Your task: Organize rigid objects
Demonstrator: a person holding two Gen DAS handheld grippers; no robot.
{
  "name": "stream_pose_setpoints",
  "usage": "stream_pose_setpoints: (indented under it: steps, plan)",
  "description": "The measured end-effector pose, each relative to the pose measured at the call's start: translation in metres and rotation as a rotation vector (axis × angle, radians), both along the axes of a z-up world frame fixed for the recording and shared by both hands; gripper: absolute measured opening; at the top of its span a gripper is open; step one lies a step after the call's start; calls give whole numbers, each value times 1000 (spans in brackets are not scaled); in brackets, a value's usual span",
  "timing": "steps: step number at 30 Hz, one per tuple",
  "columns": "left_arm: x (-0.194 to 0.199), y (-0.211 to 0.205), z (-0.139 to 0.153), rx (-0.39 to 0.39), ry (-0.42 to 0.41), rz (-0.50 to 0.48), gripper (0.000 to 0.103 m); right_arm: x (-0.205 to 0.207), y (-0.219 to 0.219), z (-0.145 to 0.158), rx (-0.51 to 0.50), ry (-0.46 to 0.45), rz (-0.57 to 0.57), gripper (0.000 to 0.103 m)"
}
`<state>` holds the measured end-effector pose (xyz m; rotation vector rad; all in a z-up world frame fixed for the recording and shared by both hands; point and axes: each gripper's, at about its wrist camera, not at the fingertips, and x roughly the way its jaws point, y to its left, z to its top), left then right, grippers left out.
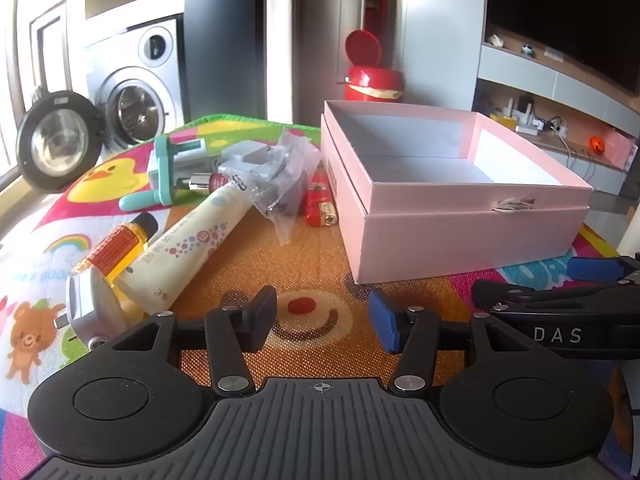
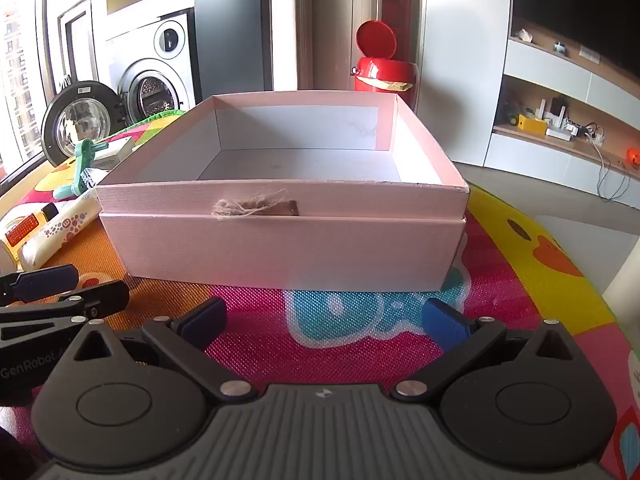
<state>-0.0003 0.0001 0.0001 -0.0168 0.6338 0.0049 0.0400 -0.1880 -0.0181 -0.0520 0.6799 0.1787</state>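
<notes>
Both the left gripper (image 1: 322, 320) and right gripper (image 2: 324, 320) are hovering wide-jawed, holding nothing. The left should probably be approaching the near cream tube (image 1: 188, 240) squarely, then carrying it right into the empty pink box (image 1: 472, 200).

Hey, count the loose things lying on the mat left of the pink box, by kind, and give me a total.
Cream tubes: 1
Yellow bottles with black cap: 1
White power plugs: 1
Red lighters: 1
Clear plastic bags of parts: 1
Teal plastic tools: 1
Small red-capped bottles: 1
Total: 7
</notes>
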Motion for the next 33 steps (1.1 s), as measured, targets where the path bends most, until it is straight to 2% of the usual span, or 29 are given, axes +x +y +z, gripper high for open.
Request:
stream_pose_setpoints:
  steps: [33]
  plan:
    - [1, -1, 1, -1, 4, 0, 57, 1, 0, 0, 2, 3, 0, 103]
